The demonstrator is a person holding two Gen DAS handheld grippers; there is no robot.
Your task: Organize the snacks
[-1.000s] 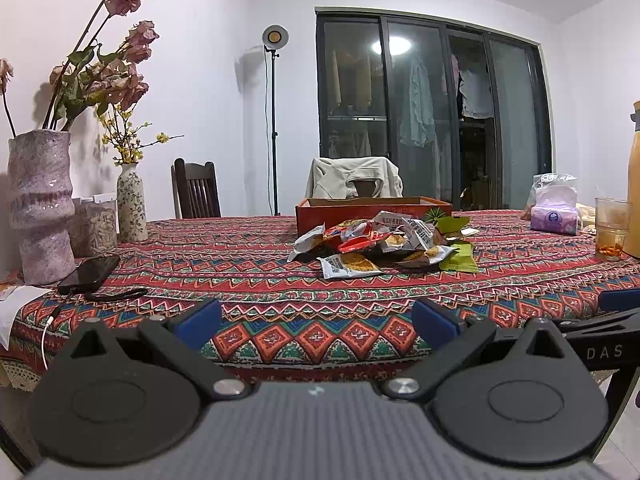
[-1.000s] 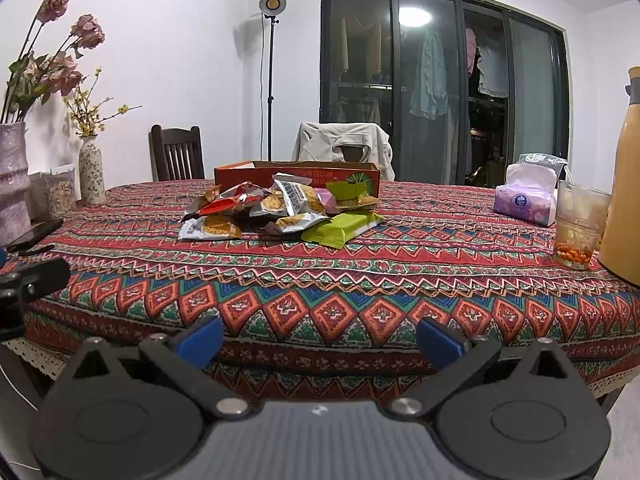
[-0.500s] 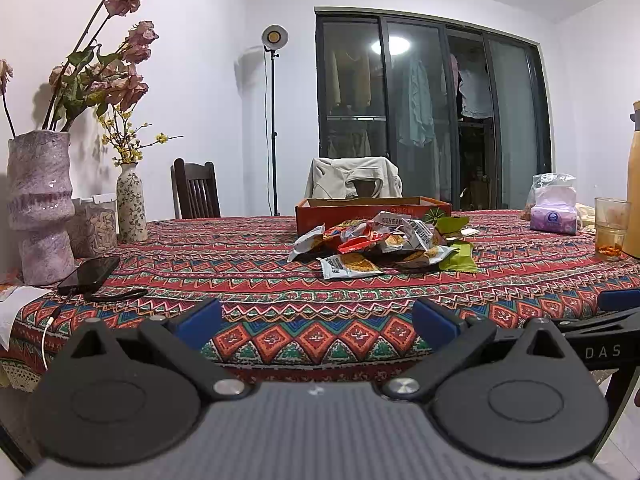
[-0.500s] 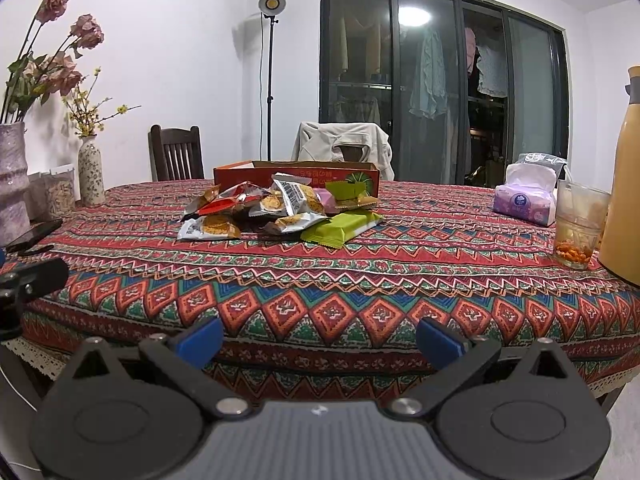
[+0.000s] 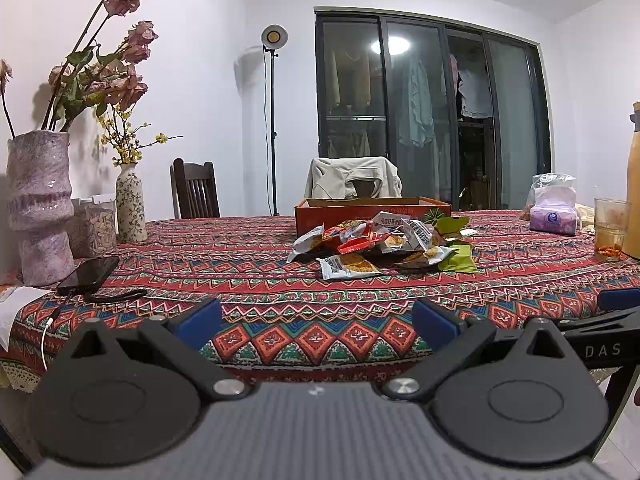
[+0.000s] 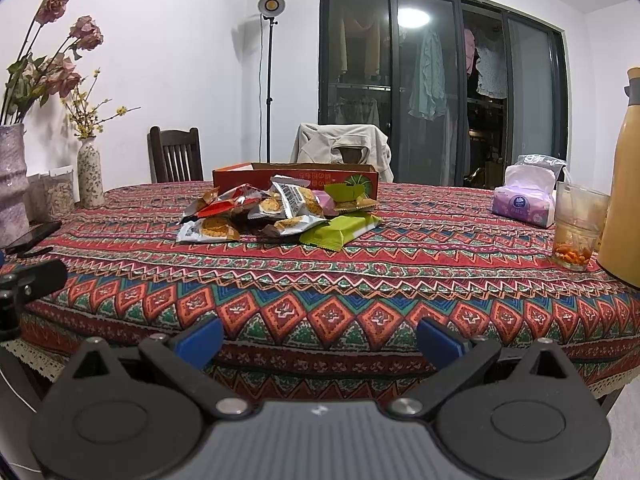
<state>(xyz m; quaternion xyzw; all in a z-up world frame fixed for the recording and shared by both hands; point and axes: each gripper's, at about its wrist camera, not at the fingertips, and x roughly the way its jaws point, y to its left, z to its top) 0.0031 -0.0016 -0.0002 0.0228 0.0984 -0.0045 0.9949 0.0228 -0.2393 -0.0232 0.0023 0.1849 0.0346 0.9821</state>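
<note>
Nearby, a glass (image 6: 579,229) touches the yellow flask (image 6: 622,184).

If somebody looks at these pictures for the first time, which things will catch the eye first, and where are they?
The eye goes first to the pile of snack packets heaped in the middle of the patterned tablecloth, just in front of the open orange box. Next come the dried pink flowers in the tall vase at the table's left edge. Both the left hand-held gripper and the right hand-held gripper wait open and empty at the near edge.
</note>
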